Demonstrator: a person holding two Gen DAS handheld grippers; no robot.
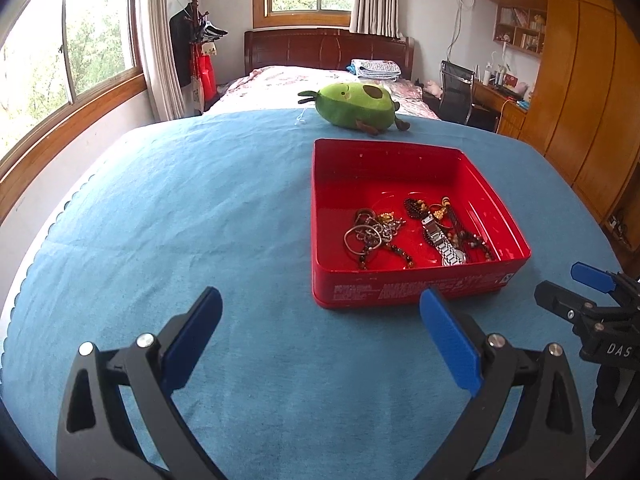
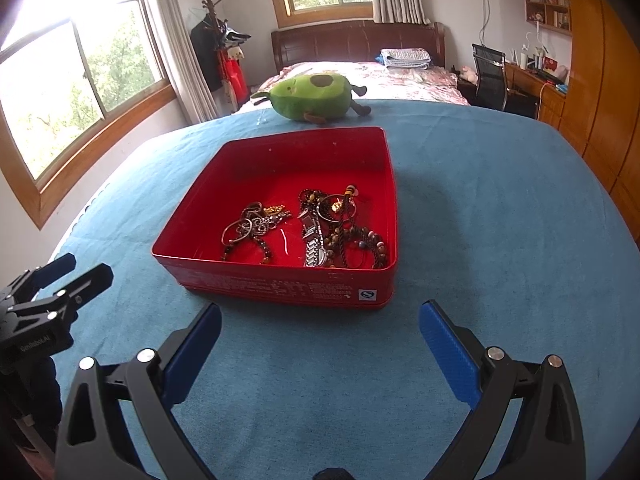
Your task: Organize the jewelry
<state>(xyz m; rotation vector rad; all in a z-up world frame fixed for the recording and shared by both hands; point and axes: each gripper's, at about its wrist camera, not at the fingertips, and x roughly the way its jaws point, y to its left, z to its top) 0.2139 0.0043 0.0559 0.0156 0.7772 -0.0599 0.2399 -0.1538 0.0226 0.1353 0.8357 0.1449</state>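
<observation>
Ahead of both wide-apart, empty grippers, the red tin (image 2: pixel 280 280) of jewelry (image 2: pixel 308 228) is sitting nearer the right gripper (image 2: pixel 320 344).

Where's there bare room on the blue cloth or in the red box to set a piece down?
Bare blue cloth lies left of the red box and in front of it, by both open grippers. Inside, the far half of its floor is free. The near half is crowded with jewelry. The avocado plush takes the far edge.

Red tin (image 2: pixel 280 280) mid-counter, top open, walls all round. Avocado plush (image 2: pixel 316 98) just beyond far wall. Blue cloth (image 2: pixel 500 220) bare left, right, near.
</observation>
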